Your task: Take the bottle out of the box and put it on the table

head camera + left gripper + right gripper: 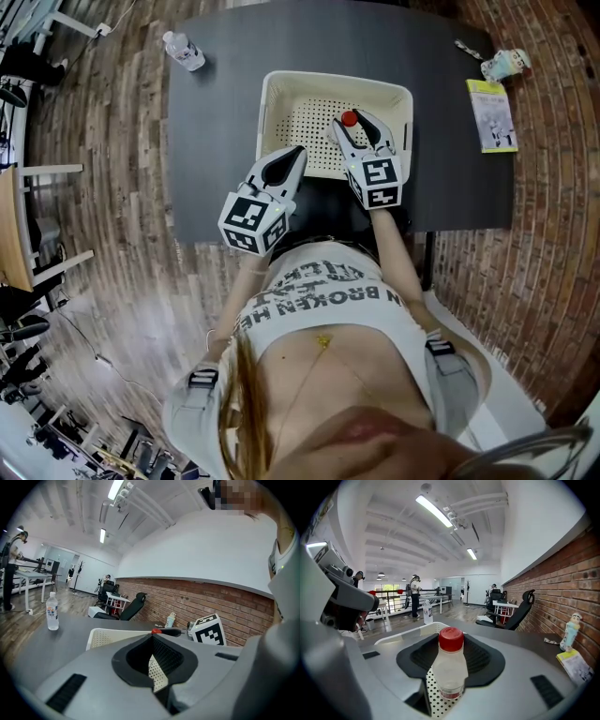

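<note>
A small clear bottle with a red cap (349,119) stands upright inside the white perforated box (281,94) on the dark table (216,141). My right gripper (359,127) reaches into the box. Its jaws stand open on either side of the bottle (450,667), and I see no pad pressing on it. My left gripper (298,152) hovers at the box's near left rim with its tips together and nothing between them. In the left gripper view the box (108,634) and the red cap (156,631) lie just ahead of that gripper (153,639).
A second, larger water bottle (184,50) stands on the table's far left corner. At the far right lie a yellow-green booklet (491,114) and a small figurine (506,64). The table's front edge is close to the person's body. Brick floor surrounds the table.
</note>
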Available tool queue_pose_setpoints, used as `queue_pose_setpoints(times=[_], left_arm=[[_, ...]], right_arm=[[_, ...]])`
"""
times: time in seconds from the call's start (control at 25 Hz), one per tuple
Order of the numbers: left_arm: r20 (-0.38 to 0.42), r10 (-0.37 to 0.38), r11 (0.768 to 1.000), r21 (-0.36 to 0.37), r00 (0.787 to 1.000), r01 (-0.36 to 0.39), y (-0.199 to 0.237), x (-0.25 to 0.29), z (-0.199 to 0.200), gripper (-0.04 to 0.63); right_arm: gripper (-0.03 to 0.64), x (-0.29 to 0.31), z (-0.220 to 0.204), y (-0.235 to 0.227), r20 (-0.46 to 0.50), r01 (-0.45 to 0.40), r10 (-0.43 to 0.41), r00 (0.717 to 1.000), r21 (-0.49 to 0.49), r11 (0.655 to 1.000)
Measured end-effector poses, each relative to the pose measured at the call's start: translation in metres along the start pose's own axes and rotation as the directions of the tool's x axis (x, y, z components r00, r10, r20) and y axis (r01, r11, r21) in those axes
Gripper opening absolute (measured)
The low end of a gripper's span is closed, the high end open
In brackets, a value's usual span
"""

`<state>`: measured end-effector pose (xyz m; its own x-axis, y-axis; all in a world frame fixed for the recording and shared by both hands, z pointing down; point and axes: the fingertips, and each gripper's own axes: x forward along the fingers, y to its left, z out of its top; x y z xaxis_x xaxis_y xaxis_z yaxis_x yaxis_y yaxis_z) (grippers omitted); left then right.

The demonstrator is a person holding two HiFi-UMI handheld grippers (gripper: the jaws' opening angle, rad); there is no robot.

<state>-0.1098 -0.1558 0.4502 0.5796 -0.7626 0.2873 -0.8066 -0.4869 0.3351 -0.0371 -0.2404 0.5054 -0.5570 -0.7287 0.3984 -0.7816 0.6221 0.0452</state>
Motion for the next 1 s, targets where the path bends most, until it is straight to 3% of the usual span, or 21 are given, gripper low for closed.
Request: queue_pose_setpoints(times=[1.0], left_arm=[[-0.018, -0.019, 1.000, 0.004, 1.000, 0.020, -0.009, 0.002, -0.007, 0.005]], right_arm=[[0.158, -0.001, 0.000, 0.000, 0.034, -0.035, 0.035, 0.999, 0.008, 0.999]])
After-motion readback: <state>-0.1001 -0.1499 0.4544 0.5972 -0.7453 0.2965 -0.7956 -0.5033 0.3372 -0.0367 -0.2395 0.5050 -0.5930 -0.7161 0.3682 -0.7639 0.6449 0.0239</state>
